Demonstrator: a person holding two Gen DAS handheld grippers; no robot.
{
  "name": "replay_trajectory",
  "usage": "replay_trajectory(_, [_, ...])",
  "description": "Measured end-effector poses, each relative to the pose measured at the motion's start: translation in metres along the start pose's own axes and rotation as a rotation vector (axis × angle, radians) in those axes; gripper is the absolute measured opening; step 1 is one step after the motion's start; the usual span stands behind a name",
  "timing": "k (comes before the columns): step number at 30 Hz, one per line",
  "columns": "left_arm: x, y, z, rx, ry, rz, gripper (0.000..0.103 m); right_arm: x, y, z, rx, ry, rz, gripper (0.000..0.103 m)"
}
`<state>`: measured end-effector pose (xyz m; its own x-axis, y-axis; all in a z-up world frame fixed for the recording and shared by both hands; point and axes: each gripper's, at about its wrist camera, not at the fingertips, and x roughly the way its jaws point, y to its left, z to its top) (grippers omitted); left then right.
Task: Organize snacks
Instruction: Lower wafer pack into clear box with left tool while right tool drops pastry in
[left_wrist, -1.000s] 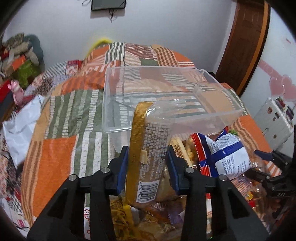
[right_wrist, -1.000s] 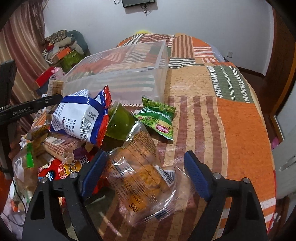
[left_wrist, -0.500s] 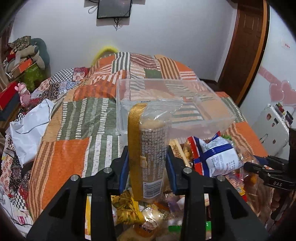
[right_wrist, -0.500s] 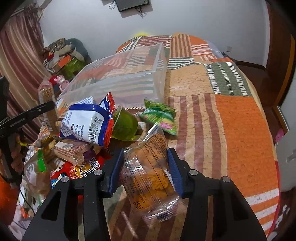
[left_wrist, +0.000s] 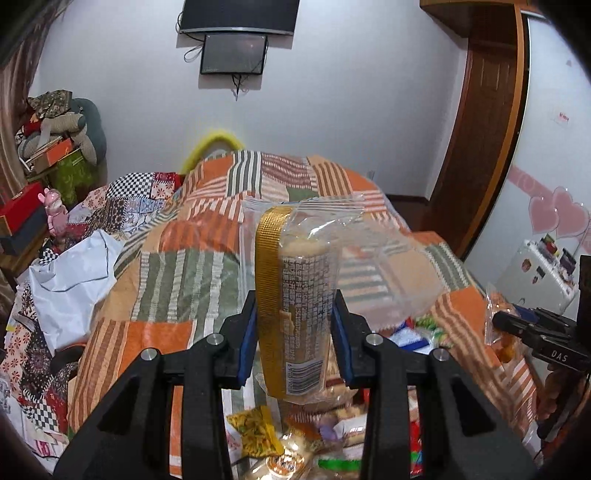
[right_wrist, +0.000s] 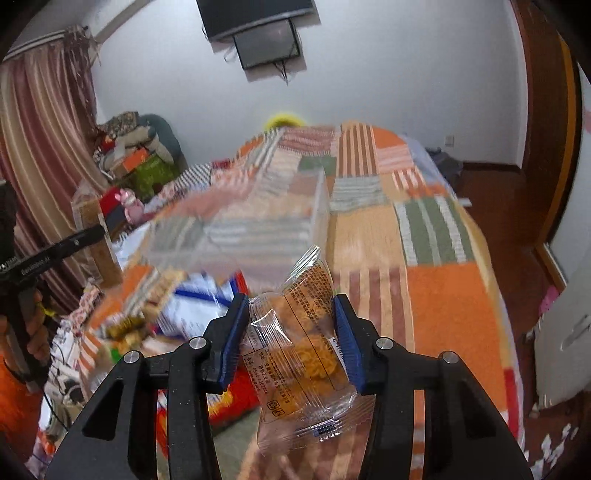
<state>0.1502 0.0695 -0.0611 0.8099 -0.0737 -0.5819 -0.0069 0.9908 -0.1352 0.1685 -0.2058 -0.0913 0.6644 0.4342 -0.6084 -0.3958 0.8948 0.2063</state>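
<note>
Gold-edged biscuit pack (left_wrist: 295, 306) upright, clear cookie bag (right_wrist: 299, 339) tilted, both aloft

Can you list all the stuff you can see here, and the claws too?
Clear bin: one, see-through, on the bed.
Patchwork quilt: one, orange, green and striped, covering the bed.
Snack pile: many packets, mixed colours, on the quilt in front of the bin.
Wall screen: one, black, high on the white wall.
Biscuit pack: one, gold-edged, in the left claw.
Fried snack pack: one, clear and orange, in the right claw.
</note>
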Motion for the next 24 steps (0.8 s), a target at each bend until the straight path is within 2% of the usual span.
replay_trajectory(3, [0.001,0.000,0.010,0.002,-0.019,0.012,0.036,0.001,0.006,0.017,-0.012,-0.052,0.011,0.043])
replay_trajectory(10, [0.020,0.004,0.034,-0.014,-0.033,0.018,0.036,0.019,0.014,0.045,-0.007,-0.109,0.044,0.043])
replay_trajectory(17, [0.049,0.008,0.049,-0.023,-0.016,0.031,0.036,0.048,0.020,0.059,-0.009,-0.107,0.049,0.043])
replay_trajectory(24, [0.084,0.011,0.049,-0.039,0.021,0.034,0.036,0.088,0.023,0.065,-0.011,-0.047,0.052,0.043])
